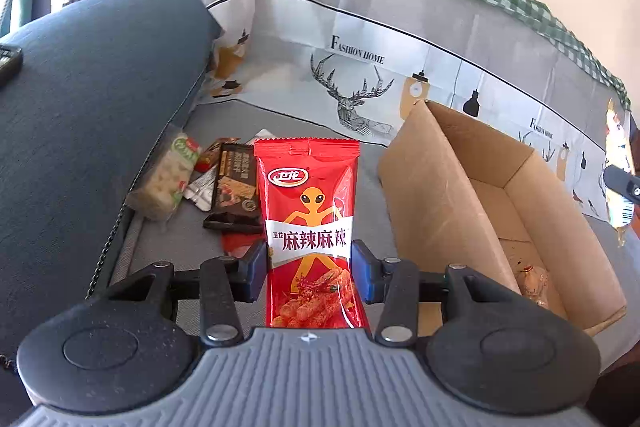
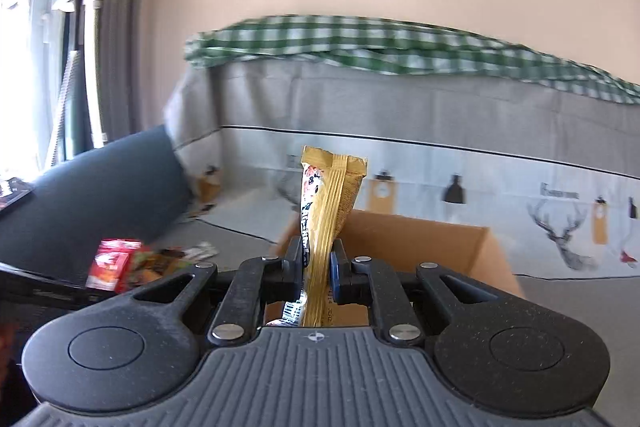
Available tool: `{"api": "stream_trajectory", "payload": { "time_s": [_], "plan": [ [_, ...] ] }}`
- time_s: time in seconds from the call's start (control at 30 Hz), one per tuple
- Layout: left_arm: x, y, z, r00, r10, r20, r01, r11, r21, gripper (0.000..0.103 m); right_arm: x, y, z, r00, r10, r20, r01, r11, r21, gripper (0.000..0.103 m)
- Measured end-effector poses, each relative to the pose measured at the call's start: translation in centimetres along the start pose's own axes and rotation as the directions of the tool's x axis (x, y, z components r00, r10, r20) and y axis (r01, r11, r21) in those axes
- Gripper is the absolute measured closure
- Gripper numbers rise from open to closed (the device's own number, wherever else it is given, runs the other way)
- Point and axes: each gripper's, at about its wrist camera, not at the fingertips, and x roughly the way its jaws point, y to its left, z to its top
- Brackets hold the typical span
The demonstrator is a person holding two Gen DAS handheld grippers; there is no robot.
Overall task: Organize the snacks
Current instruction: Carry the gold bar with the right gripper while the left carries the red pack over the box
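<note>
Snack pile (image 2: 140,263) blurred; gold packet (image 2: 326,227) lower end hidden behind gripper body.

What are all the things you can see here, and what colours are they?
Spicy snack packet: one, red with an orange alien, clamped upright in the left gripper.
Gold snack packet: one, gold, pinched upright in the right gripper.
Loose snacks: a small pile of several, pale green, brown, red and silver, on the sofa seat left of the box.
Cardboard box: one, brown, open, on the seat at right, one wrapped snack in its bottom.
Sofa cover: one, grey with black deer prints, over the backrest.
Checked cloth: one, green and white, along the sofa top.
Armrest: one, dark blue, left.
Left gripper: black, blue pads.
Right gripper: black, jaws shut.
</note>
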Motion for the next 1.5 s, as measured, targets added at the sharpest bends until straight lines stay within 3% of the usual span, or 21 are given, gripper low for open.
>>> {"api": "stream_trajectory", "payload": {
  "time_s": [0.17, 0.33, 0.57, 1.1, 1.5],
  "plan": [
    [0.1, -1.6, 0.3, 1.000, 0.013, 0.013, -0.013, 0.999, 0.038, 0.054, 0.8, -2.3, -2.2, 0.998, -0.050, -0.045, 0.052, 0.997, 0.053, 0.090],
    [-0.2, -3.7, 0.8, 0.998, 0.026, 0.057, -0.031, 0.996, 0.083, 0.054, -0.6, -2.4, -2.3, 0.999, -0.053, 0.002, 0.052, 0.998, 0.022, 0.090],
    [-1.1, -6.5, 1.4, 0.985, -0.079, 0.151, 0.066, 0.994, 0.090, 0.054, -1.1, -3.6, -2.3, 0.997, -0.080, 0.012, 0.079, 0.996, 0.035, 0.090],
    [3.3, -12.8, 2.9, 0.980, -0.160, 0.118, 0.143, 0.980, 0.134, 0.054, 0.0, -6.7, -1.8, 0.992, -0.127, -0.009, 0.127, 0.982, 0.142, 0.090],
    [5.0, -17.4, 3.4, 0.950, -0.271, 0.153, 0.235, 0.947, 0.220, 0.054, 2.6, -7.7, -2.0, 0.981, -0.177, -0.078, 0.189, 0.959, 0.211, 0.090]
  ]
}}
